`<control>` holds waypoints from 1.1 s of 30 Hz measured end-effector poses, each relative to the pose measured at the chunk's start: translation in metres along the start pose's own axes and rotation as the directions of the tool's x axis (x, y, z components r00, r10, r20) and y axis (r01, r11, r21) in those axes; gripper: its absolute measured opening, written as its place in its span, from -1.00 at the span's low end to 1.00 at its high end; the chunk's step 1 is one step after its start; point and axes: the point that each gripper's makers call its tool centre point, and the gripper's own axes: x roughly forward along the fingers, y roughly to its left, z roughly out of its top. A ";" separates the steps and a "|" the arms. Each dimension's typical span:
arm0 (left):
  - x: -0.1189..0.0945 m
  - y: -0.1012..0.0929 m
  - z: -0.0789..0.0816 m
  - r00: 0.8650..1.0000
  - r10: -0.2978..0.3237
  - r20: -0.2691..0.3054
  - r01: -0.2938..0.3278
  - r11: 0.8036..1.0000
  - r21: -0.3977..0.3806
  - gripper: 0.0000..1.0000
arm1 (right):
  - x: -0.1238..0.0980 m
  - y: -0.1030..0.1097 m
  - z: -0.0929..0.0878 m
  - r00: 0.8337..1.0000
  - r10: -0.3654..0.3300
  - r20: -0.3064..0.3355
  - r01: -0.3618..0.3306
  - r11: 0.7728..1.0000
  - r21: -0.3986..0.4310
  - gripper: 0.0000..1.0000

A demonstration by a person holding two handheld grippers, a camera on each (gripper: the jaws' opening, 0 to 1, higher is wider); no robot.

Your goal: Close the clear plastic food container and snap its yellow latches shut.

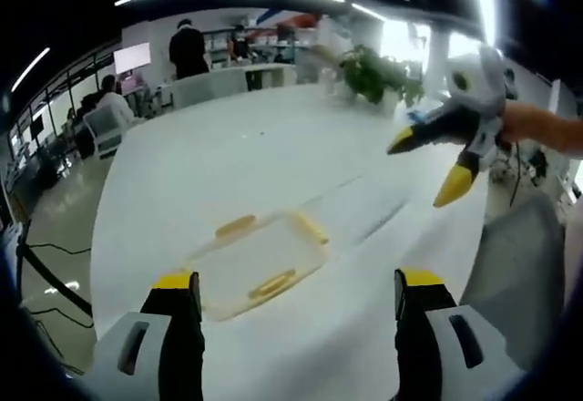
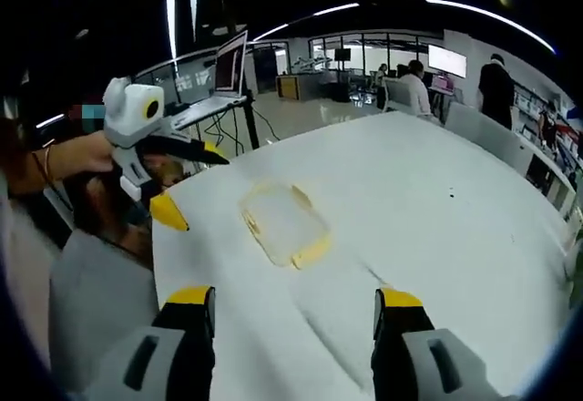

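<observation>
container lies flat on the white table, both grippers held clear of it

in the left gripper view the left gripper (image 1: 296, 305) rises from the bottom edge with its two yellow-tipped jaws spread wide and nothing between them. just beyond its left jaw the clear plastic food container (image 1: 258, 265) lies flat on the white table (image 1: 228, 159). yellow latches (image 1: 236, 226) show along its far, right and near edges; whether they are snapped down cannot be told at this blur. the right gripper (image 1: 426, 169) comes in from the right, held in the air well apart from the container by a hand (image 1: 536, 126), its jaws parted and empty.

in the right gripper view the right gripper (image 2: 293, 322) also stands with jaws wide apart and empty. the container (image 2: 284, 223) sits farther out on the table (image 2: 428, 200), between the jaws' lines and a little to the left, with a yellow latch (image 2: 311, 252) on its near edge. the left gripper (image 2: 199, 187) hangs at the left over the table's edge, jaws apart, held by a hand (image 2: 84, 157).

a grey chair (image 2: 100, 292) stands by the table's near left corner. a laptop (image 2: 228, 66) sits on a far desk, a green plant (image 1: 373, 73) stands at the table's far end, and seated and standing people (image 1: 189, 48) fill the office behind.
</observation>
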 end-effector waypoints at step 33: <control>0.047 0.047 -0.033 0.970 -0.115 -0.212 0.155 0.970 0.186 0.63 | 0.089 0.004 0.010 0.954 0.184 -0.237 -0.249 0.927 -0.280 0.38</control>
